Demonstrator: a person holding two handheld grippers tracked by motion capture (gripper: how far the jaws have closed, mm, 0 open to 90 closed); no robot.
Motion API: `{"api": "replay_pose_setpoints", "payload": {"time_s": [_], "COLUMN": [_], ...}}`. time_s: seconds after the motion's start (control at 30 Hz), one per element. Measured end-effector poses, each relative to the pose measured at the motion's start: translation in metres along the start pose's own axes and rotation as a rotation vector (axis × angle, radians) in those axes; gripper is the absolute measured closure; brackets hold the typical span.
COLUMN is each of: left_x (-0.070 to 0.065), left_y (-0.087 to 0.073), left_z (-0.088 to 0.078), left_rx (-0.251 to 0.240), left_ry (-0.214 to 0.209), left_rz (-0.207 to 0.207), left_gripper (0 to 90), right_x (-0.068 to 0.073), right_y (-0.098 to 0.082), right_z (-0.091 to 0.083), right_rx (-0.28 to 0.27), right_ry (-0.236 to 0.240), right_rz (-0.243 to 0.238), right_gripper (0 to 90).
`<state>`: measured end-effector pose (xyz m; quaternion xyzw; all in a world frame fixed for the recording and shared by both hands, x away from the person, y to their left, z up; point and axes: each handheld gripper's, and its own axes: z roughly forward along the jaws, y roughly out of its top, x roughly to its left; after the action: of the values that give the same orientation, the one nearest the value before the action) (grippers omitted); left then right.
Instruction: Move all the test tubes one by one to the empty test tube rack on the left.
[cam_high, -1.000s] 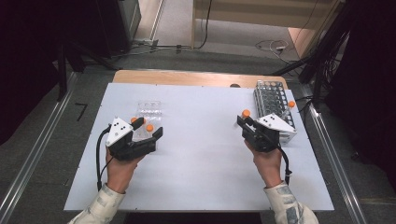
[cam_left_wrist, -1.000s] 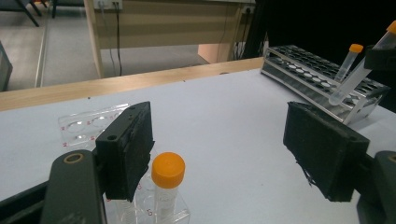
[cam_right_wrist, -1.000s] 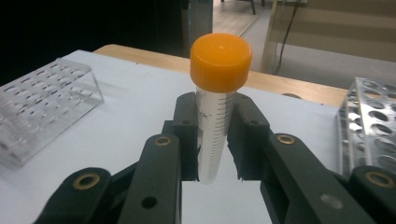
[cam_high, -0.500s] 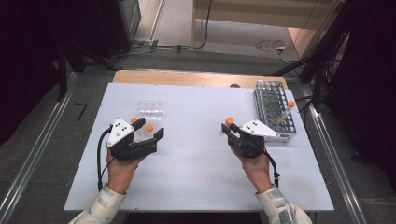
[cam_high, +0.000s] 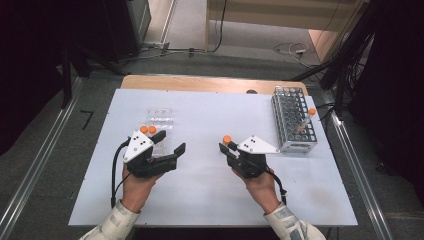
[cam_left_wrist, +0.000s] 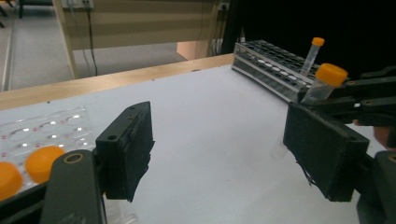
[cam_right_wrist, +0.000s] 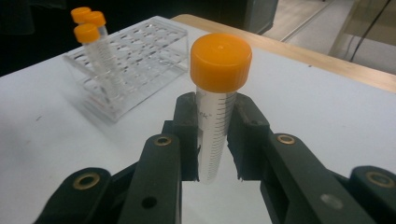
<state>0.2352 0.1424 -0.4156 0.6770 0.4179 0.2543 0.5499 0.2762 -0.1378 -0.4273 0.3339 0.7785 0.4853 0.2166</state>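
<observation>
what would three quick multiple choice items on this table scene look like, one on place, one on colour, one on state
1. Where does the large grey tube rack stand in the high view?
A. at the table's right edge
B. at the table's left edge
C. at the near edge, between the forearms

2. What colour is the cap of the tube in the right claw?
A. blue
B. orange
C. white

3. How does the left claw stand?
A. shut on a tube
B. shut on the clear rack
C. open, nothing between its jaws

Answers:
1. A, the rack sits far right in the high view.
2. B, the right gripper view shows an orange cap.
3. C, the left gripper view shows bare table between the jaws.
</observation>
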Motion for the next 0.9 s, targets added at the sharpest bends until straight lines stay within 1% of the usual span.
{"api": "replay_pose_setpoints", "payload": {"time_s": [0.2,0.3,0.43,0.63,0.7,0.8,0.87,0.9], "left_x": [-0.014,-0.019,-0.024,-0.030,-0.031,-0.033,-0.035,-0.035], "left_y": [-0.002,-0.004,-0.006,-0.009,-0.010,-0.012,-0.012,-0.013], "left_z": [0.005,0.008,0.010,0.015,0.016,0.018,0.019,0.020], "left_rx": [0.014,0.015,0.026,0.039,0.042,0.045,0.048,0.048], "left_ry": [-0.047,-0.082,-0.108,-0.151,-0.158,-0.175,-0.181,-0.182], "left_rz": [0.019,0.028,0.044,0.062,0.066,0.070,0.082,0.083], "left_gripper": [25.2,28.3,30.7,36.4,38.8,44.5,47.0,47.8], "right_x": [0.014,0.021,0.031,0.037,0.039,0.043,0.044,0.046], "right_y": [-0.002,-0.004,-0.006,-0.007,-0.008,-0.009,-0.010,-0.010], "right_z": [0.005,0.009,0.014,0.018,0.019,0.021,0.022,0.022], "right_rx": [0.018,0.031,0.047,0.055,0.059,0.068,0.070,0.074], "right_ry": [0.042,0.064,0.087,0.113,0.122,0.133,0.140,0.142], "right_rz": [-0.018,-0.030,-0.049,-0.054,-0.058,-0.064,-0.075,-0.070], "right_gripper": [72.2,72.2,72.2,72.2,72.2,72.2,72.2,72.2]}}
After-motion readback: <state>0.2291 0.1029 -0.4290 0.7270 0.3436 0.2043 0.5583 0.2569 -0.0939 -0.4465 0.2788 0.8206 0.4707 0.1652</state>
